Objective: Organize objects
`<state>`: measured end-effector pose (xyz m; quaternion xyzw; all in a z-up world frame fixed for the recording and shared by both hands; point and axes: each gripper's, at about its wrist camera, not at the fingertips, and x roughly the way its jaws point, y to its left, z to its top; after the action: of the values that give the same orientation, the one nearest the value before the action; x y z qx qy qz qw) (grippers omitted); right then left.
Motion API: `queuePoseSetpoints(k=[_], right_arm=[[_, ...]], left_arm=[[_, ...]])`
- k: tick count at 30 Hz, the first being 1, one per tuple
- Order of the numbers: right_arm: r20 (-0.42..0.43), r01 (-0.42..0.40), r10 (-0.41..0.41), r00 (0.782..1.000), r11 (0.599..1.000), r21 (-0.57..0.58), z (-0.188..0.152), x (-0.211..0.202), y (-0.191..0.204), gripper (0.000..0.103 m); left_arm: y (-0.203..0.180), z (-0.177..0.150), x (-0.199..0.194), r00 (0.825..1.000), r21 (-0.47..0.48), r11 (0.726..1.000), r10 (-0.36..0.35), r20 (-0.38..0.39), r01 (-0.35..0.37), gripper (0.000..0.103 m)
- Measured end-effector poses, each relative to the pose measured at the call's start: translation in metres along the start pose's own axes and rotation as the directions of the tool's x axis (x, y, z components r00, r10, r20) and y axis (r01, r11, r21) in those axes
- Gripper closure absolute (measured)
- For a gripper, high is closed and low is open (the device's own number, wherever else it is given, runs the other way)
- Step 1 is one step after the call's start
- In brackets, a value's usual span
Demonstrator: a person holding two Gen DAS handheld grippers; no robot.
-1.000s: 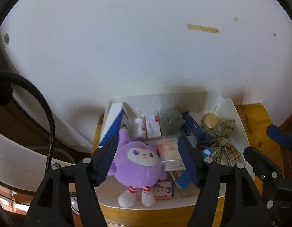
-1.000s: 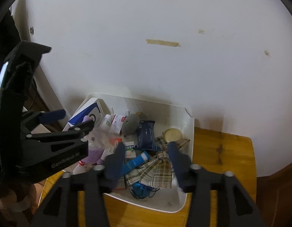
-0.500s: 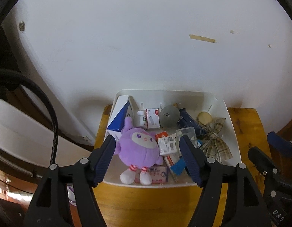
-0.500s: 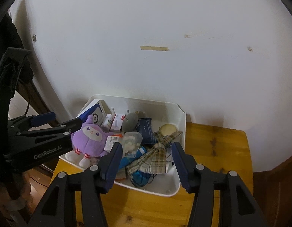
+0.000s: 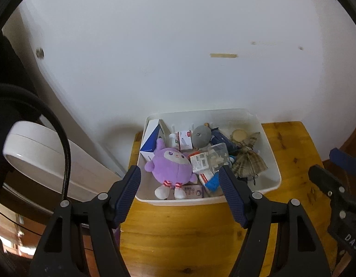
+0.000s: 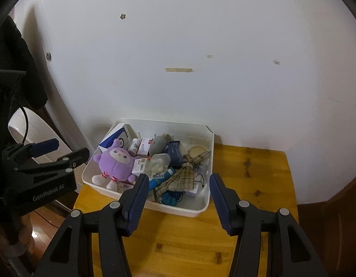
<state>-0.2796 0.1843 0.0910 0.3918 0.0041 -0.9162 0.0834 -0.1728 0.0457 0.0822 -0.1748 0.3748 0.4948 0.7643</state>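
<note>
Both views are dim and softly lit, with a grey-blue cast on the wall (image 5: 178, 69) beyond the jaws. The white bin (image 5: 273, 161) ahead of the jaws throws a faint shadow up the wall. Fisheye bending curves the edges into black corners; fine detail is slightly soft

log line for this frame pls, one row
left tongs: open, empty | right tongs: open, empty | purple plush: in white bin | bin: on wooden table

White plastic bin (image 6: 202, 207) on yellow wooden table (image 6: 189, 242), back against white wall (image 6: 178, 46). Purple plush toy (image 6: 116, 161) at bin's left; plaid fabric bow (image 6: 182, 176) right of it.
</note>
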Motion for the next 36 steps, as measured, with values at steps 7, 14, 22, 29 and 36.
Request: queuePoseSetpoints(k=[7, 14, 22, 29, 36], right_arm=[[0.031, 0.008, -0.008, 0.999, 1.000, 0.015, -0.023, -0.036, -0.007, 0.033], [0.031, -0.005, 0.004, 0.999, 0.998, 0.055, -0.056, -0.075, -0.015, 0.033], [0.021, -0.035, 0.034, 0.999, 0.995, 0.091, -0.110, -0.115, -0.023, 0.031], [0.005, -0.049, 0.048, 0.999, 0.989, 0.141, -0.148, -0.142, -0.028, 0.031], [0.000, -0.019, 0.019, 1.000, 0.989, 0.144, -0.185, -0.169, -0.023, 0.022]], left_arm=[[-0.017, -0.019, -0.042, 0.999, 0.052, 0.998, -0.039, 0.038, 0.037, 0.029], [-0.030, -0.050, -0.083, 0.995, 0.057, 0.994, -0.093, 0.033, 0.091, 0.029], [-0.040, -0.091, -0.122, 0.988, 0.042, 0.989, -0.147, 0.042, 0.145, 0.029], [-0.044, -0.128, -0.148, 0.985, 0.009, 0.986, -0.164, 0.044, 0.164, 0.029], [-0.048, -0.164, -0.169, 0.990, -0.030, 0.991, -0.132, 0.053, 0.133, 0.029]])
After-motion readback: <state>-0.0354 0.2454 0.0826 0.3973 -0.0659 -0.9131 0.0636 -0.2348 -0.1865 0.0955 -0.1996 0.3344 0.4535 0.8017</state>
